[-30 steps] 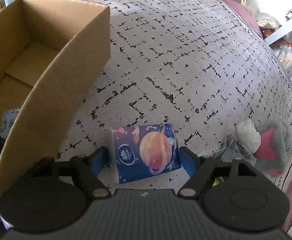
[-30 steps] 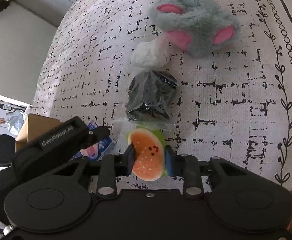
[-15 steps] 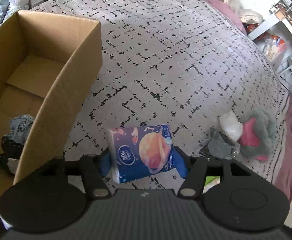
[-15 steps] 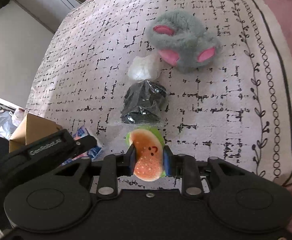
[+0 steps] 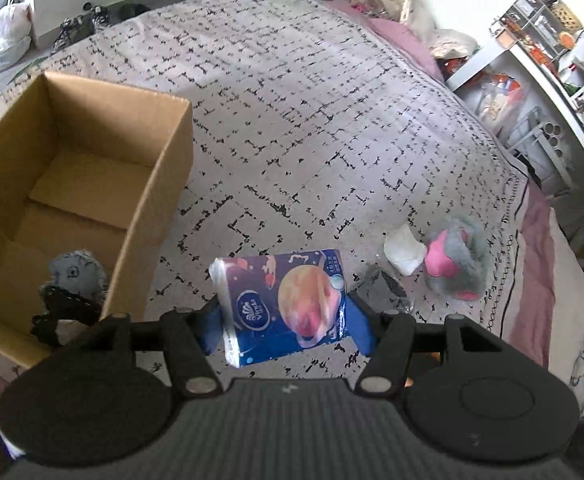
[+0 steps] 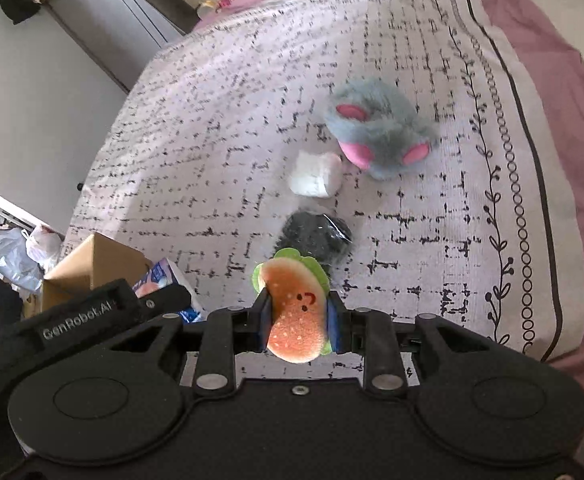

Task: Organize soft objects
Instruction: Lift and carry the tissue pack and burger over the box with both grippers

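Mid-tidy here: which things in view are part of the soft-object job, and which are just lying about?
Part of the job:
- tissue pack, gripped in left claw
- burger plush, gripped in right claw
- grey-pink plush, white bundle, black bagged item, on the bed
- cardboard box

Lying about:
- white shelving
- plastic bags on the floor
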`<state>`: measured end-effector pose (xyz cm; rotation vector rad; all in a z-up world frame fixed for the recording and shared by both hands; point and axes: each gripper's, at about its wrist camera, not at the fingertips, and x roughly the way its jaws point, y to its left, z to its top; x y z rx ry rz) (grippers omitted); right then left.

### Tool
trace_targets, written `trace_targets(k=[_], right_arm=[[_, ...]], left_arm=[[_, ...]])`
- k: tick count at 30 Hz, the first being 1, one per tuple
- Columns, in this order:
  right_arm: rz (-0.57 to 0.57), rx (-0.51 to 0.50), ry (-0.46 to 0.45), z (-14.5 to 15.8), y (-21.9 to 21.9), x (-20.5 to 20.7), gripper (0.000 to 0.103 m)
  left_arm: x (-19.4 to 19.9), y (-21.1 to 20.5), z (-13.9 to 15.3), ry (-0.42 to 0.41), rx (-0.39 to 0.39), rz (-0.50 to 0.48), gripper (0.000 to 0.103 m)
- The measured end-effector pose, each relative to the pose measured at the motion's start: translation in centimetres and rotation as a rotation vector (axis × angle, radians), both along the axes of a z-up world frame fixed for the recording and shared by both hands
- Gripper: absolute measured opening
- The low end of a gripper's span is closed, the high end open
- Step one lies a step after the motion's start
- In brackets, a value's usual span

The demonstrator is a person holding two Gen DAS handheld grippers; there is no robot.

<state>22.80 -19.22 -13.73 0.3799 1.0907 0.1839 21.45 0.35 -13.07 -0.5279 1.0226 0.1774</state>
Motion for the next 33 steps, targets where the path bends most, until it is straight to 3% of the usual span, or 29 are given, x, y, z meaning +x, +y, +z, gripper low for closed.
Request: trace_targets(k=[18, 33], right_arm=[[0.064, -0.006, -0.107, 4.6, 4.8, -1.9, 0.027], [0.156, -0.012, -0.136, 5.8, 11.4, -2.4, 0.027]], left_arm=[[-3.6, 5.6, 4.4, -0.086, 0.003, -0.016, 0.06], [-5.5, 12.3, 4.1, -0.074, 0.014, 0.024, 0.061]])
